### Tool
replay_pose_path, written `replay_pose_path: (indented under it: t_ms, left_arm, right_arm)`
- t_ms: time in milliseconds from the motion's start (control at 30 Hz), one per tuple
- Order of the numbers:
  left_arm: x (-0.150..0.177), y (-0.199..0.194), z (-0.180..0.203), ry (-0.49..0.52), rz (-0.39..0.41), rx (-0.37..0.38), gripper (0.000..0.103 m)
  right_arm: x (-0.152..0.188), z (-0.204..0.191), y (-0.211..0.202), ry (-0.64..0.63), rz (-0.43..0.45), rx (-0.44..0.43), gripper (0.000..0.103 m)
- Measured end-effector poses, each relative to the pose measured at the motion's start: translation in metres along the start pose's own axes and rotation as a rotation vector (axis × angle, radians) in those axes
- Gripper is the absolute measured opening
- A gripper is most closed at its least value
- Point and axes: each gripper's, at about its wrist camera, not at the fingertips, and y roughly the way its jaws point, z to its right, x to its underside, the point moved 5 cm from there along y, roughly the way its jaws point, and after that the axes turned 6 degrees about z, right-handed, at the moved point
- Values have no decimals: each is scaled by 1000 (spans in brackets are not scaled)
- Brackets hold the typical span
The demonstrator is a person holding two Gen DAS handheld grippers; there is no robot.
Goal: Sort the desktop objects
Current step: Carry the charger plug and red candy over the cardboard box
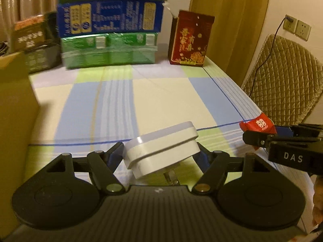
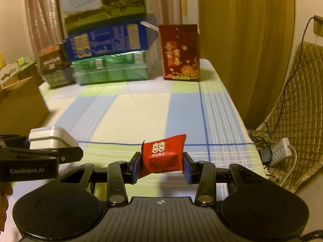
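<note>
A checked cloth covers the worktop (image 2: 129, 109), with stacked cartons (image 2: 109, 60) along the back and a cardboard box (image 1: 14, 121) at the left. The left hand-held gripper (image 1: 161, 157) is clamped on a white charger (image 1: 161, 151), tilted, held off the cloth. The right hand-held gripper (image 2: 161, 167) pinches a red candy packet (image 2: 163, 155) by its ends. I'd worry the skewed charger could twist free, or the soft wrapper slip.

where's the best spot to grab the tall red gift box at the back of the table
Grip the red gift box across its narrow side faces, coming from the front over the bare cloth. It stands upright with its broad face forward, and the stacked cartons crowd its left side.
</note>
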Motion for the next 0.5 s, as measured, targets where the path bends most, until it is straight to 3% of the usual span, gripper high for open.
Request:
replay_pose_path:
  t_ms: [500]
  left_arm:
    - [4, -129, 0, 18, 81, -16, 70]
  right_arm:
    - [-5, -53, -108, -27, 60, -59, 39]
